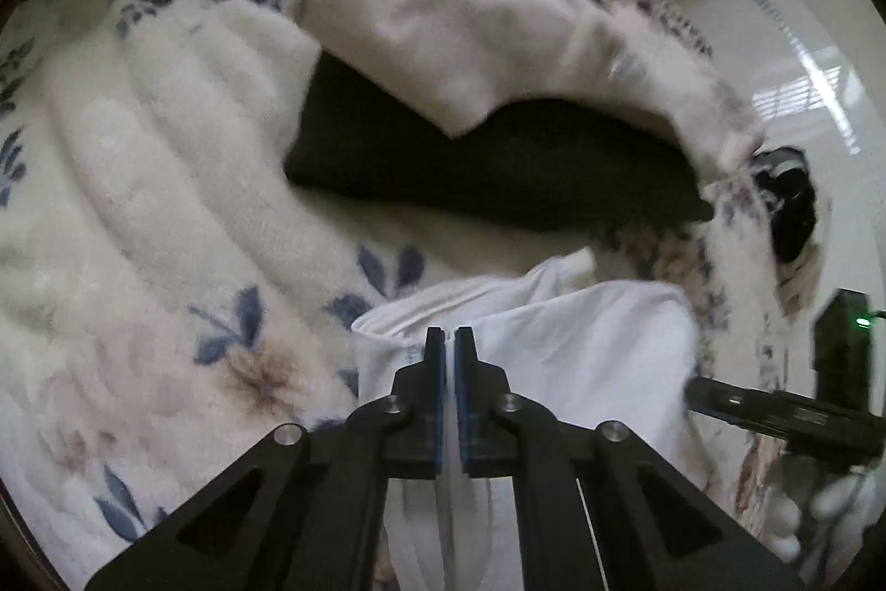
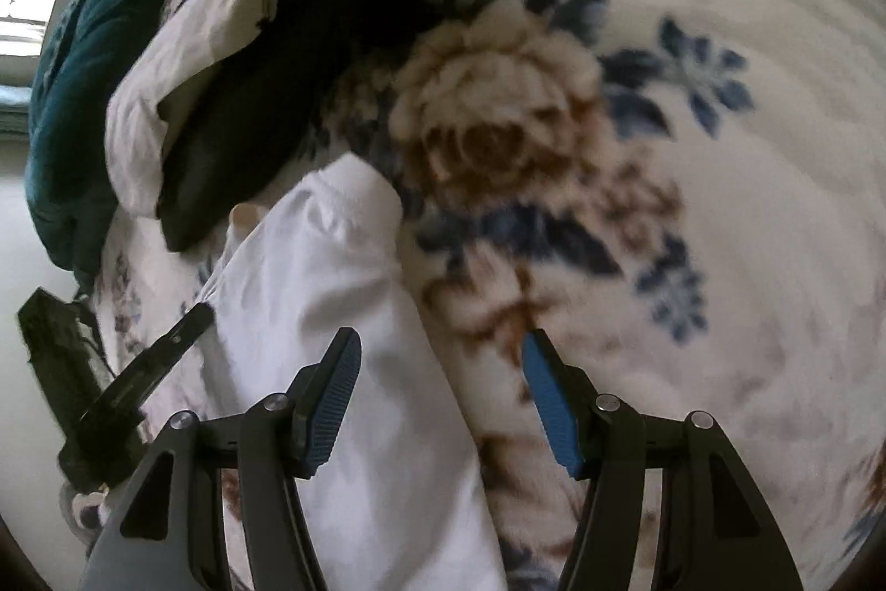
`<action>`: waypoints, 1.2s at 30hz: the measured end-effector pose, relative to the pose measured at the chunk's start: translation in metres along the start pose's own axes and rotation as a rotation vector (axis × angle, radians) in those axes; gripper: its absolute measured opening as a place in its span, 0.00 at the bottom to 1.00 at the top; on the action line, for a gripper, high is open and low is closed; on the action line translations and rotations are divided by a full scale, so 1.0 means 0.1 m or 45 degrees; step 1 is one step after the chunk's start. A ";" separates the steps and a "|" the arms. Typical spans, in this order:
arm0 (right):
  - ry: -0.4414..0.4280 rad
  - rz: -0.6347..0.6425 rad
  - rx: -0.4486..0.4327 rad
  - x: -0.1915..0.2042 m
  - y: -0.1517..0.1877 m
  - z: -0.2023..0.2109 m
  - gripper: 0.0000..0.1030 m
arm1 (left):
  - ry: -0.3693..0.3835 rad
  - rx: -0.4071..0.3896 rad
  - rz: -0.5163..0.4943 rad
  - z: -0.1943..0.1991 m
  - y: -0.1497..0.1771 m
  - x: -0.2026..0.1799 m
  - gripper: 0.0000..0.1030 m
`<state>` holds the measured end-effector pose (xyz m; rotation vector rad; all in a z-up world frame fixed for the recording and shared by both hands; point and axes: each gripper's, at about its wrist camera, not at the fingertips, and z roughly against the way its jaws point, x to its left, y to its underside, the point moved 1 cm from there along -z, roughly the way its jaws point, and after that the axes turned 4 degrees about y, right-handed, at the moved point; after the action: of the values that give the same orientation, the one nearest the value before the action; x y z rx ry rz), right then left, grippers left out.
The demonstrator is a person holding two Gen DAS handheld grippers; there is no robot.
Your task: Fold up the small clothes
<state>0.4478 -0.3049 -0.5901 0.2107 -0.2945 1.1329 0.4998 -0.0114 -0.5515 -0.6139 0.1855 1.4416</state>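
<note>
The white garment [image 1: 581, 347] is clamped at its near edge by the left gripper [image 1: 449, 342]; its length runs ahead-left of the right gripper [image 2: 440, 358], whose jaws are held apart above it.

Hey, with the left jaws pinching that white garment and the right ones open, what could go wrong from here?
1. The left gripper clamps only a thin fold of the white garment, so a pull may slip it free.
2. The right gripper is open over the garment's edge and the floral blanket; closing could catch the plush blanket too.
3. The dark garment lies close behind; a sweep might drag it.
</note>
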 end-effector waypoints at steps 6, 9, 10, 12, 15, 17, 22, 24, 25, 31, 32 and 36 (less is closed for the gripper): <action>0.029 0.028 0.012 0.05 -0.06 -0.08 0.61 | 0.016 -0.007 0.109 0.06 -0.05 0.30 0.01; 0.044 0.032 0.021 0.19 -0.12 -0.22 0.61 | 0.046 0.028 0.162 -0.02 -0.08 0.40 0.05; 0.041 0.032 0.023 0.22 -0.14 -0.23 0.61 | 0.070 0.039 0.187 0.00 -0.08 0.44 0.05; 0.016 0.037 0.023 0.19 -0.18 -0.17 0.61 | 0.161 0.037 0.262 0.09 -0.09 0.49 0.30; -0.077 0.050 0.047 0.11 -0.30 -0.15 0.66 | 0.300 -0.027 0.345 0.18 -0.05 0.60 0.74; -0.153 0.066 0.089 0.02 -0.37 -0.20 0.68 | 0.372 0.012 0.380 0.05 -0.03 0.66 0.74; -0.302 0.116 0.146 0.10 -0.53 -0.47 0.69 | 0.313 0.118 0.252 -0.27 -0.08 0.51 0.71; -0.350 0.113 0.146 0.12 -0.56 -0.51 0.70 | 0.263 0.110 0.167 -0.25 -0.10 0.40 0.49; -0.369 0.112 0.139 0.16 -0.57 -0.54 0.70 | 0.221 0.109 0.124 -0.25 -0.12 0.36 0.32; -0.390 0.186 0.076 0.45 -0.56 -0.51 0.09 | 0.203 0.070 -0.031 -0.07 -0.07 0.10 0.07; -0.387 0.202 0.062 0.50 -0.53 -0.47 0.07 | 0.207 0.057 -0.029 -0.05 -0.07 0.09 0.07; -0.427 0.258 -0.003 0.52 -0.36 -0.10 0.06 | 0.238 -0.027 -0.047 0.32 0.04 -0.08 0.07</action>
<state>0.5023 -0.2725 -0.5829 0.3761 -0.6256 1.2968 0.4870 -0.0029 -0.5224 -0.7661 0.3046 1.3515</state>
